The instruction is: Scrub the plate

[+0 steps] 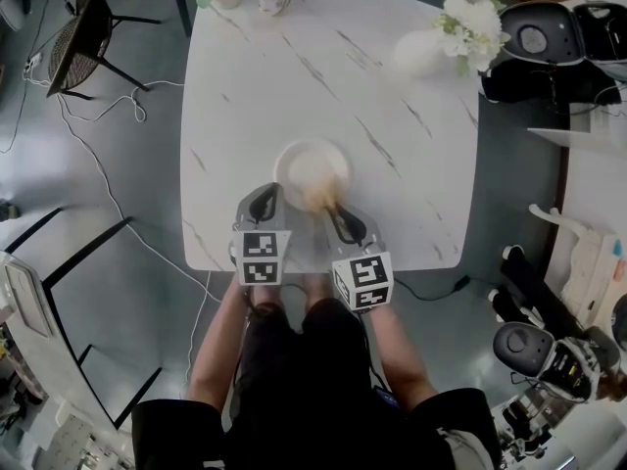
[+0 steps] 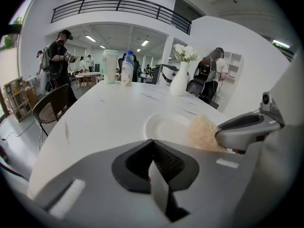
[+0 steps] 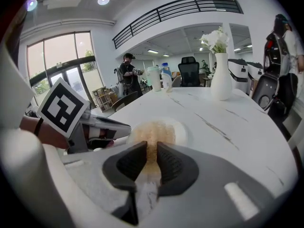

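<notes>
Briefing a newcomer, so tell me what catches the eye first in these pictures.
First, the right gripper, shut on a tan fibrous scrubber held over the white plate at the near edge of the marble table. Next, the left gripper, shut and empty, beside the plate's left rim. At the far right corner stands a white vase of flowers.
</notes>
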Action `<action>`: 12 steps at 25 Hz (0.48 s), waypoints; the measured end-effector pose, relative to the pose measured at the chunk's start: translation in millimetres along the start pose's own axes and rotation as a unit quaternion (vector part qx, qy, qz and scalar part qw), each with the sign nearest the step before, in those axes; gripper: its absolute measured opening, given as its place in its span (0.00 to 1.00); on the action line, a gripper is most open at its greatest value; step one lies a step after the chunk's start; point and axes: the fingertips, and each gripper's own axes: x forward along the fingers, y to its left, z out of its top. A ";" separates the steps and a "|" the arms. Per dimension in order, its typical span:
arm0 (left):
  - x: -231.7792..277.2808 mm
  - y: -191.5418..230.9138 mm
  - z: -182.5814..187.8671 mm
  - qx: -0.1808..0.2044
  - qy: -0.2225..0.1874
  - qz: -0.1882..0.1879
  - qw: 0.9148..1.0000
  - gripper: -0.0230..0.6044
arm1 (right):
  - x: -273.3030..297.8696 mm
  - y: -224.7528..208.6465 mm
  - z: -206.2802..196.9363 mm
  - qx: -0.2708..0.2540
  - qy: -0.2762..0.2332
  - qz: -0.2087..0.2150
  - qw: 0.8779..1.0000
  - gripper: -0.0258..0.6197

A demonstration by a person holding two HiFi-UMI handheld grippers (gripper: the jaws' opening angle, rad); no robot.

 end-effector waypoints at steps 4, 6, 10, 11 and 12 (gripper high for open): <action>-0.8 -0.8 -0.7 0.003 -0.003 -0.001 1.000 0.05 | 2.1 16.2 -1.5 -0.001 -0.001 0.014 1.000 0.15; -1.1 -1.4 -0.3 0.003 -0.004 -0.001 1.000 0.05 | 3.1 23.6 -2.6 -0.001 0.001 0.022 1.000 0.15; -1.5 -1.4 0.4 0.002 -0.005 -0.002 1.000 0.05 | 5.5 35.4 -2.7 0.001 0.000 0.034 0.999 0.15; -1.7 -1.2 0.5 0.002 -0.006 -0.002 1.000 0.05 | 5.9 37.3 -2.2 0.001 0.000 0.036 0.999 0.15; -1.7 -1.1 0.5 0.002 -0.007 -0.003 1.000 0.05 | 6.2 38.7 -1.5 0.000 -0.001 0.037 0.999 0.15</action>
